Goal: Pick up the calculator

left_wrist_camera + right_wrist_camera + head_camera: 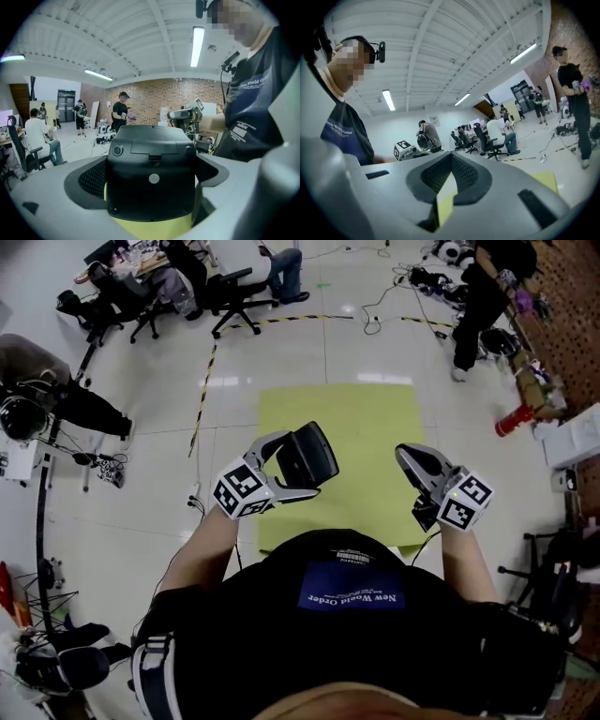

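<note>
A black calculator (309,456) is lifted off the floor, tilted, above a yellow-green mat (361,418). My left gripper (292,468) is shut on it, one finger on each side. In the left gripper view the calculator's back (150,173), with its battery cover, fills the space between the grey jaws of the left gripper (150,192). My right gripper (411,463) hovers to the right over the mat's near edge. In the right gripper view the right gripper (449,161) has its jaws together with nothing between them, and only a sliver of mat shows through.
Office chairs (234,292) and a seated person stand at the back left. Another person (478,296) stands at the back right near cables (412,296). A red object (511,418) and boxes lie at the right. Black-yellow tape (202,399) runs along the floor left of the mat.
</note>
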Motion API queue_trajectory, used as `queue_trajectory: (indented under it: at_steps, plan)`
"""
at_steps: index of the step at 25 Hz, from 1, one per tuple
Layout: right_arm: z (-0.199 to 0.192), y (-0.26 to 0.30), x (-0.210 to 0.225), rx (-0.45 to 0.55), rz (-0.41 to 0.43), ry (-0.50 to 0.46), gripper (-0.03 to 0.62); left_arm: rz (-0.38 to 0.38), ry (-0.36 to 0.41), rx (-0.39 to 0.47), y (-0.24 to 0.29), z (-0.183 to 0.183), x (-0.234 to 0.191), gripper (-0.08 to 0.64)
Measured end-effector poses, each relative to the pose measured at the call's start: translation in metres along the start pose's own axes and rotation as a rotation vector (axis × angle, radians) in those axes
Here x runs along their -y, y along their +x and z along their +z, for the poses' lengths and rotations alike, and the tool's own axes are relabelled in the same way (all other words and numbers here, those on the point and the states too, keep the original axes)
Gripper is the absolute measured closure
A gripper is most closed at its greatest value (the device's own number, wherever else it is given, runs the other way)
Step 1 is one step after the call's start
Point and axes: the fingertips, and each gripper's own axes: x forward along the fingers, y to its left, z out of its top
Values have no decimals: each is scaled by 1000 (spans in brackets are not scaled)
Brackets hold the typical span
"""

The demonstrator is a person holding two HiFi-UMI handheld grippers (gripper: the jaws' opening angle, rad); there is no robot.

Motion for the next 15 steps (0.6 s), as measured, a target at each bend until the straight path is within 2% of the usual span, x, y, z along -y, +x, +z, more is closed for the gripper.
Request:
queue_trajectory:
  at_steps: [5, 8, 15]
  plan:
    - [31, 4, -5, 21, -47, -70, 607, 42, -78, 136, -42, 38, 3, -21]
    - [42, 3, -10, 34, -50, -87, 607, 79, -95, 191, -64, 54, 6, -21]
    - [47, 4, -14, 33, -47, -95, 607, 138, -118, 269, -92, 59, 17, -21]
